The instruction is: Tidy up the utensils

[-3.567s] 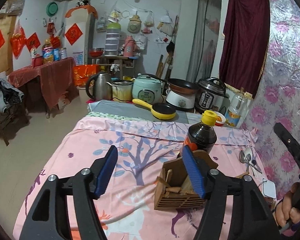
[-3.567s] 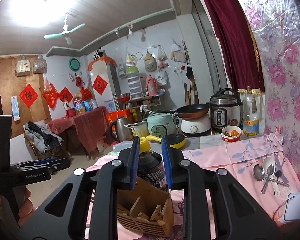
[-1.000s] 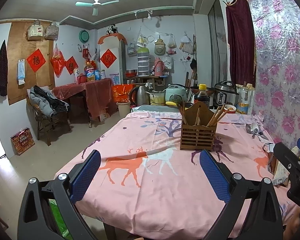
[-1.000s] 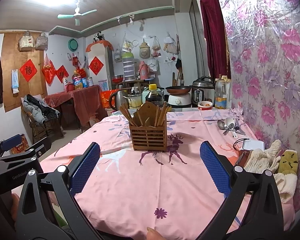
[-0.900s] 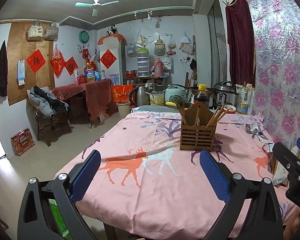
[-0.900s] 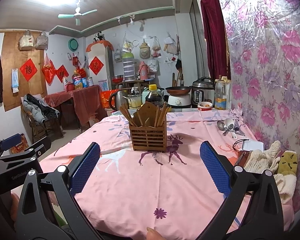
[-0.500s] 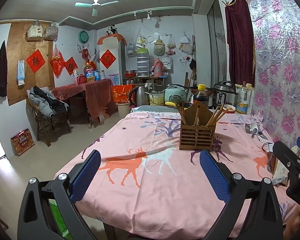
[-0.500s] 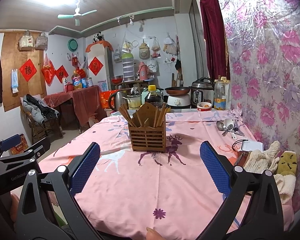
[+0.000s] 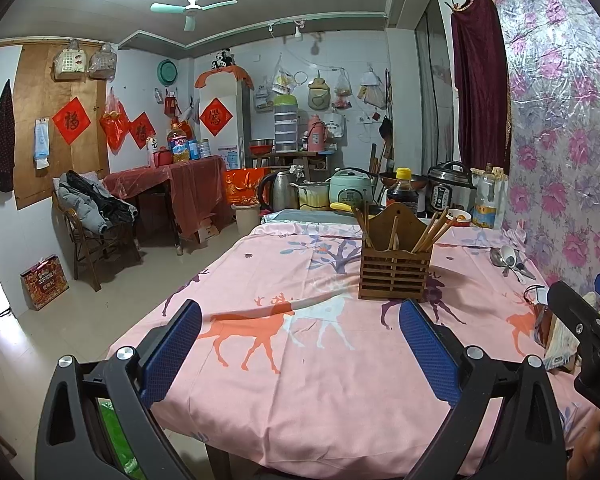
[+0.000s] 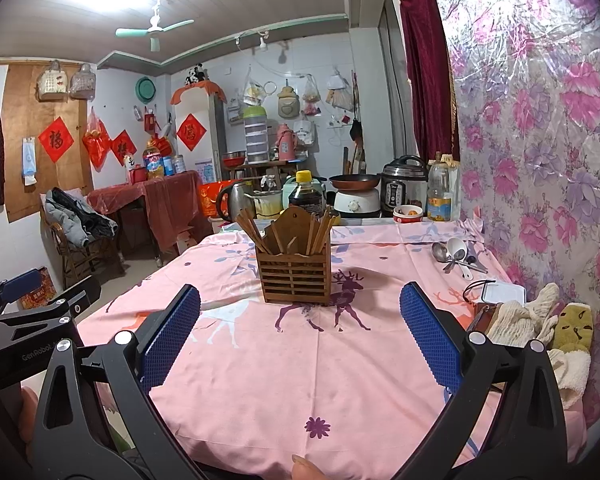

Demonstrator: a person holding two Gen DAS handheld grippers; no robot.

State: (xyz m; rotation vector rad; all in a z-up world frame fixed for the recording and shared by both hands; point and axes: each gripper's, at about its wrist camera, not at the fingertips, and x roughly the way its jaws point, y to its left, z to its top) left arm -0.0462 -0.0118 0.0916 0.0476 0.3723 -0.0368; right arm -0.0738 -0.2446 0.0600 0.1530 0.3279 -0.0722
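A slatted wooden utensil holder (image 9: 394, 266) stands mid-table on the pink deer tablecloth, with several wooden chopsticks (image 9: 434, 229) upright in it; it also shows in the right wrist view (image 10: 295, 272). A few spoons (image 10: 456, 254) lie on the cloth at the far right, also seen in the left wrist view (image 9: 510, 260). My left gripper (image 9: 300, 352) is open and empty at the table's near edge. My right gripper (image 10: 300, 340) is open and empty, also at the near edge, well short of the holder.
A dark sauce bottle (image 10: 307, 196) stands behind the holder. Kettle, rice cookers and a pan (image 10: 356, 180) line the far end. A white box (image 10: 502, 292), gloves and socks (image 10: 540, 320) lie at the right edge by the floral wall.
Since 3.6 s ago both grippers have pulled back from over the holder to the near table edge and opened wide. Over the last second nothing has visibly moved.
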